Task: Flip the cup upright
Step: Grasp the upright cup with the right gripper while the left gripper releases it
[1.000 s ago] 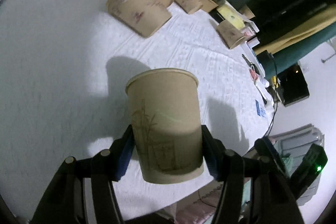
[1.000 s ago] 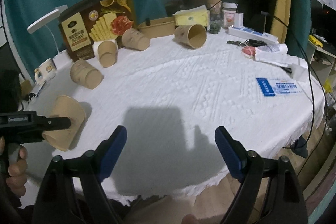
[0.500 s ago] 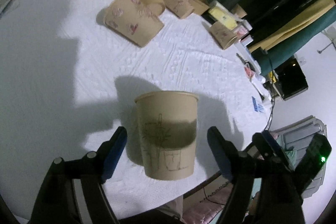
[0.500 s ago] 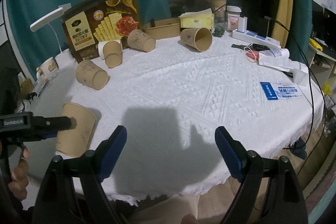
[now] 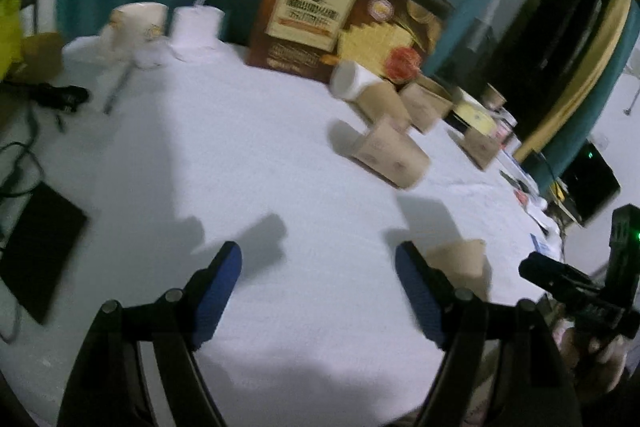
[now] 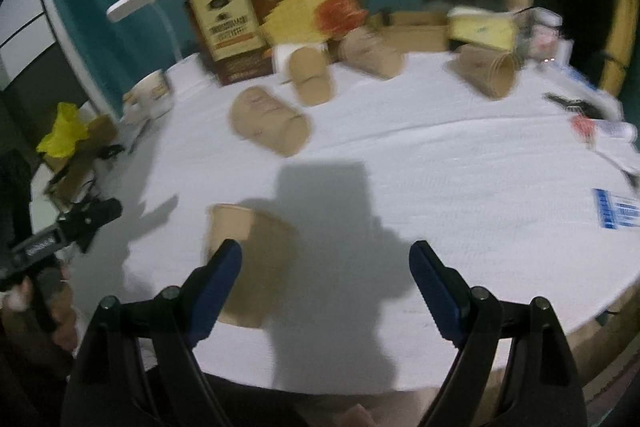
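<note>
Cup (image 6: pixel 248 259) upright (near table edge (image 6: pixel 400 389))

Both views motion-blurred, box text (image 5: pixel 310 7) unreadable, upright cup (image 5: pixel 460 261) half-hidden behind tongs

The cup (image 6: pixel 240 251) is matt tan paper, like the other paper cups (image 6: pixel 272 125) lying near it. The table (image 6: pixel 440 163) wears a white cloth, its weave blurred here. The box (image 6: pixel 256 23) looks like printed card with a slight sheen. Both grippers, left (image 5: pixel 318 297) and right (image 6: pixel 326 291), are black plastic with blue pads (image 6: pixel 216 283) of a finely textured, matt finish. The mug (image 5: pixel 140 23) looks glazed.
</note>
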{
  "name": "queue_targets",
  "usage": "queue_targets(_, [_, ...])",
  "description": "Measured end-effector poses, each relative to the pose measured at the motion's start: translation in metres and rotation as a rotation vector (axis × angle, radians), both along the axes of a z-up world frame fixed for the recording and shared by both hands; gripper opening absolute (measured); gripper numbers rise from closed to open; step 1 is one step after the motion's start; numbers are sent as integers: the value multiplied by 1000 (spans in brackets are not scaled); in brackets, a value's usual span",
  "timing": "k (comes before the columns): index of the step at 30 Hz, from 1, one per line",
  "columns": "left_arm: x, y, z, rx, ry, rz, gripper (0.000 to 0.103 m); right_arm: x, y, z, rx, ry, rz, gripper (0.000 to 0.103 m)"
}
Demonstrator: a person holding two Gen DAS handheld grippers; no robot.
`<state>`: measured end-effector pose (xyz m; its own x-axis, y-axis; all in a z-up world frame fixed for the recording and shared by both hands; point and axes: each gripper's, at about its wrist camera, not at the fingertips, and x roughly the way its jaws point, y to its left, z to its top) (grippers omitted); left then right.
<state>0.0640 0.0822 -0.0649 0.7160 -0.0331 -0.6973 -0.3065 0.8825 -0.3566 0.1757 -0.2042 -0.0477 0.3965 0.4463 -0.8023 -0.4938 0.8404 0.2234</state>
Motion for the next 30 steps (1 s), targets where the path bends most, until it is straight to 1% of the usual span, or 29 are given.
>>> queue_targets(4, [-11,24,0,34,-36,24,79,6,38,-3,-14,74,70,84])
queue_targets(7, [-16,39,-2,29,-57,21,79,15,58,-13,-25,170,99,84])
queue_targets(14, [-27,56,-8,21,-72,23,79,35,84,-33,-78,313,124,84])
queue_targets(19, [-28,62,-11,11,-73,27,79,42,90,-43,-102,357,155,84])
queue_targets(21, [-29,62,-11,11,-74,26,79,43,92,-47,-109,368,167,71])
queue_targets(22, [-29,62,-12,11,-75,22,79,43,92,-48,-114,371,172,63])
queue_targets(26, [-28,57,-10,15,-74,13,79,42,89,-43,-99,329,176,62])
queue_targets(29, [-28,51,-8,18,-76,8,79,40,85,-28,-55,234,167,62])
queue_targets(30, [-28,49,-7,19,-77,8,79,39,83,-21,-43,178,157,62])
